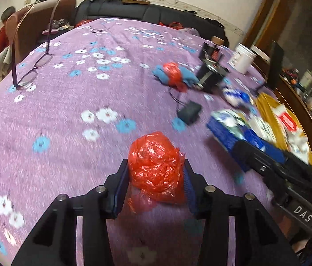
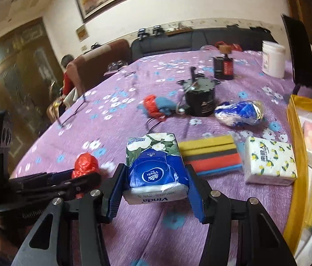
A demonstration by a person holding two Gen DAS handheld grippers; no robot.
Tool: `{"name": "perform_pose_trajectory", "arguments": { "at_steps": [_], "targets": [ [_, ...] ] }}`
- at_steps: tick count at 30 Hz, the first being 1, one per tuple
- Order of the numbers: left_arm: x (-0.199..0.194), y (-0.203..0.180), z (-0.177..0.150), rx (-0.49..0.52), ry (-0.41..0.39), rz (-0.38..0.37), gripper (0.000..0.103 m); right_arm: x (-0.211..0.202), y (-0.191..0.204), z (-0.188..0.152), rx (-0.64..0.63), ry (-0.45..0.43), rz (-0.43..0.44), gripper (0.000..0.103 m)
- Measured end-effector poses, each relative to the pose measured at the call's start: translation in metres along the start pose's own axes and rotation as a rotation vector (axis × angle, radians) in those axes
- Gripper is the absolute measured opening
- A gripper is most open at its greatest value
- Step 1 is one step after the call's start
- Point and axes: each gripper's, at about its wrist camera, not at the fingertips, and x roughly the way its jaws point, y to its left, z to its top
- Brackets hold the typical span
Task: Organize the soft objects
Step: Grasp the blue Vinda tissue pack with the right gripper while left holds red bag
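L gripper pinched a crumpled red plastic bag just above the purple floral tablecloth. R gripper pinched a blue-and-white Vinda tissue pack by its sides. Just beyond it lay a striped stack of sponges & a lemon-print tissue pack beside a yellow box. Farther: blue cloth w/ red bag, black cylinder, white tub.

Plastic bag wad sat btwn left gripper fingers; tissue pack btwn right gripper fingers, sponges just right, box further right.
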Motion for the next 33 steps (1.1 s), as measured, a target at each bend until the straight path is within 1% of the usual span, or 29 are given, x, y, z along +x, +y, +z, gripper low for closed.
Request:
{"name": "perform_pose_trajectory", "arguments": {
  "at_steps": [2, 5, 9, 13, 18, 20, 24, 33],
  "targets": [
    [0.0, -0.004, -0.008, 0.019, -0.001, -0.003, 0.044, -0.001, 0.003, -0.007, -0.015, 0.014, -0.006, 0.057],
    [-0.001, -0.009, -0.012, 0.048, -0.027, 0.024, 0.045, 0.001, -0.001, -0.01, 0.0, 0.037, -0.019, 0.057],
    [0.001, -0.012, -0.013, 0.064, -0.045, 0.024, 0.045, 0.006, -0.004, -0.011, 0.016, 0.057, -0.008, 0.057],
    [0.002, -0.012, -0.015, 0.074, -0.07, 0.026, 0.045, 0.012, -0.001, -0.011, 0.005, 0.084, -0.001, 0.057],
    [0.001, -0.003, -0.013, 0.031, -0.076, -0.035, 0.045, 0.016, -0.001, -0.01, 0.008, 0.103, -0.001, 0.057],
    [0.0, 0.0, -0.014, 0.019, -0.079, -0.05, 0.045, 0.017, -0.001, -0.01, 0.009, 0.1, 0.0, 0.057],
    [0.0, -0.002, -0.014, 0.026, -0.081, -0.041, 0.045, 0.017, -0.001, -0.01, 0.007, 0.096, -0.004, 0.057],
    [-0.001, 0.001, -0.015, 0.012, -0.086, -0.063, 0.045, 0.012, -0.002, -0.011, 0.009, 0.064, 0.004, 0.057]
  ]
}}
